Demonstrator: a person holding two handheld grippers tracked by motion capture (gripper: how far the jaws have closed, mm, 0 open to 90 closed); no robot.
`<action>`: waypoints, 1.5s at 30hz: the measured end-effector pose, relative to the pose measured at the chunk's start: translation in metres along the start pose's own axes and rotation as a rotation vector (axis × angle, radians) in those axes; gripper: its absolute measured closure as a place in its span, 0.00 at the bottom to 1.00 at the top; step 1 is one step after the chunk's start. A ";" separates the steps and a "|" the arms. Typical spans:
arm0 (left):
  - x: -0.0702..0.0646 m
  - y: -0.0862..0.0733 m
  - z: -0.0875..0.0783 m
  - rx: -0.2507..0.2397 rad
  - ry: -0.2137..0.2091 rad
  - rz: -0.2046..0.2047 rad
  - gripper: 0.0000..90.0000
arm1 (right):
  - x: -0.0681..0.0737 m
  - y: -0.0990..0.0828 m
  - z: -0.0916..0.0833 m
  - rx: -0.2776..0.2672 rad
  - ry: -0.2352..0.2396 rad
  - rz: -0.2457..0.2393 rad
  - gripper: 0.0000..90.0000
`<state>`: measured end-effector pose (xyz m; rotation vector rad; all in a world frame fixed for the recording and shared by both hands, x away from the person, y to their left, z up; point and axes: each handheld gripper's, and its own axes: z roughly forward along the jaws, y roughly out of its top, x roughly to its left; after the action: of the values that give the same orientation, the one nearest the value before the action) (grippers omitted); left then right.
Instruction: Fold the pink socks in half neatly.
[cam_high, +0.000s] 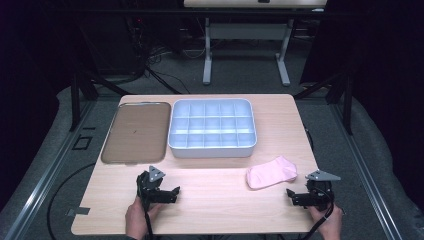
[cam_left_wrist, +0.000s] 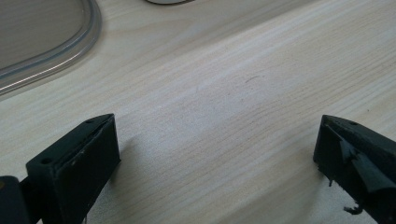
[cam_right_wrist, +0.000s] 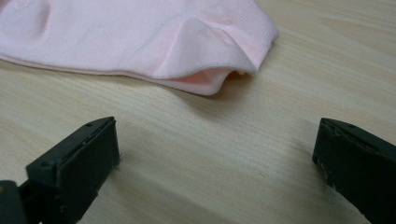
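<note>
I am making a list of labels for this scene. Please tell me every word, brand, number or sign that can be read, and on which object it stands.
None: no readable text, number or sign on the pink sock, the compartment box, the brown tray, the table or either gripper.

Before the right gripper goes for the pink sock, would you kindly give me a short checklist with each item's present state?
1. Right gripper jaws wide apart, nothing between them: ok.
2. Pink sock lies flat on the table, free of other things: ok.
3. Sock's open cuff faces the right gripper: ok.
4. Left gripper open, apart from the sock: ok.
5. Divided box compartments look unfilled: ok.
6. Tray bare: ok.
</note>
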<state>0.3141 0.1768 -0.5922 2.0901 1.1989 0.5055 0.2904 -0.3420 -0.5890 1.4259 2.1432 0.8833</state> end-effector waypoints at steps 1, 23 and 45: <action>0.000 0.000 0.000 0.000 0.000 0.000 0.00 | 0.000 0.000 0.000 0.000 0.000 0.000 0.00; 0.000 0.000 0.000 -0.002 0.004 -0.001 0.01 | -0.001 0.001 -0.001 0.011 -0.021 0.016 0.00; -0.001 0.000 0.000 -0.001 0.005 -0.003 0.01 | 0.021 0.029 -0.012 0.009 0.076 -0.005 0.03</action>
<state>0.3139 0.1761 -0.5921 2.0864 1.2047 0.5107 0.2937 -0.3183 -0.5607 1.4123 2.2072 0.9420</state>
